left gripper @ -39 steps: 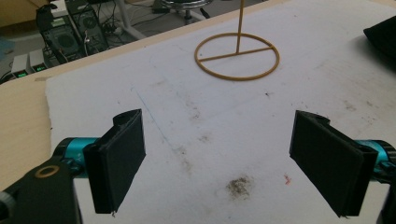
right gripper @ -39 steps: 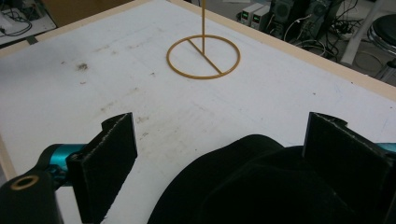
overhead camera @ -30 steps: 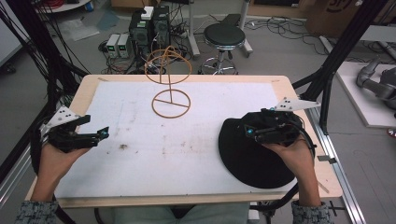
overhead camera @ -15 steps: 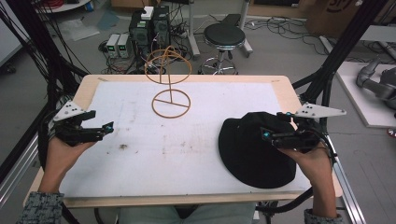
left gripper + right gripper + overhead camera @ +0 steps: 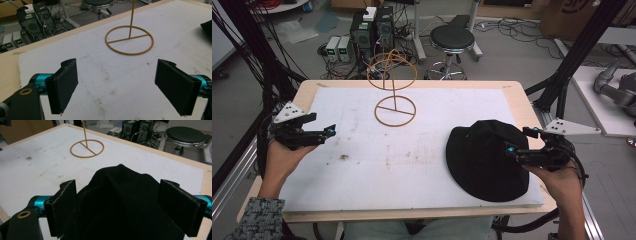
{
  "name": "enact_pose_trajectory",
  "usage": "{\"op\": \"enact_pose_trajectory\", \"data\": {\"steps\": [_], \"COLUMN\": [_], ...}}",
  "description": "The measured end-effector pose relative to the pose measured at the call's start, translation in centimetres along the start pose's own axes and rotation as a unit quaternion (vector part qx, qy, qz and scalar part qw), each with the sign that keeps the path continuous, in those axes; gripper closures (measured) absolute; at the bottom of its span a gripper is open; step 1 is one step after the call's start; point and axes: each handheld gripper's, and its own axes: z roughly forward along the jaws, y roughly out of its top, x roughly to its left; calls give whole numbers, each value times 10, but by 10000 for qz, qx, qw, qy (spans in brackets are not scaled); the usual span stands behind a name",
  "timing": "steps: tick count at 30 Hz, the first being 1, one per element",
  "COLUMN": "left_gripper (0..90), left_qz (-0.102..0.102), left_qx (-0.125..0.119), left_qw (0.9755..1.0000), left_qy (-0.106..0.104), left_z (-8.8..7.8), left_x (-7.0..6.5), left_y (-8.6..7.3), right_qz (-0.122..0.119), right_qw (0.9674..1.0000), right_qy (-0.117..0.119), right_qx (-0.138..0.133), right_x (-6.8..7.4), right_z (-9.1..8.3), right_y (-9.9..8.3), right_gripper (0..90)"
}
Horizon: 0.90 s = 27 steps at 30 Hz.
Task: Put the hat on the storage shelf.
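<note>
A black hat [image 5: 484,160] lies flat on the right part of the white mat [image 5: 412,165]; its crown rises in the right gripper view [image 5: 120,187]. My right gripper [image 5: 521,141] sits at the hat's right rim. Its jaws [image 5: 117,207] stand wide, have just been closing slightly, and have the hat's fabric between them without the pads pressing on it. A yellow wire hat stand [image 5: 395,110] is upright at the back centre of the mat. My left gripper [image 5: 321,124] hovers open over the mat's left edge, with nothing between its jaws [image 5: 116,87] and the stand's base ring [image 5: 129,40] ahead.
The mat covers a wooden table [image 5: 512,86] with bare rims on all sides. Beyond the far edge are a black stool [image 5: 452,37] and electronics boxes [image 5: 372,30] on the floor. Black frame posts [image 5: 579,55] stand at both sides.
My right hand has slid to the right, from over the hat's crown to its right rim. My left hand has shifted slightly away from the table's near edge.
</note>
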Motion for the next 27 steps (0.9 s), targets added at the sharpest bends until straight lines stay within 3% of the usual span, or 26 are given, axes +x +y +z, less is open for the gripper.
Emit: {"op": "enact_pose_trajectory", "data": {"steps": [9, 14, 27], "left_gripper": [190, 190, 191], "left_qz": [89, 22, -9], "left_qx": [53, 10, 28], "left_qw": [9999, 10000, 10000], "left_qy": [-1, 32, 43], "left_z": [2, -2, -6], "left_x": [-3, -1, 2], "left_y": [1, 0, -5], "right_qz": [61, 76, -92], "right_qw": [10000, 9999, 9996], "right_qy": [-62, -49, -147], "right_qx": [6, 44, 208], "right_x": [-5, -7, -10], "right_z": [7, 16, 38], "right_y": [-8, -10, -15], "right_gripper": [181, 189, 250]}}
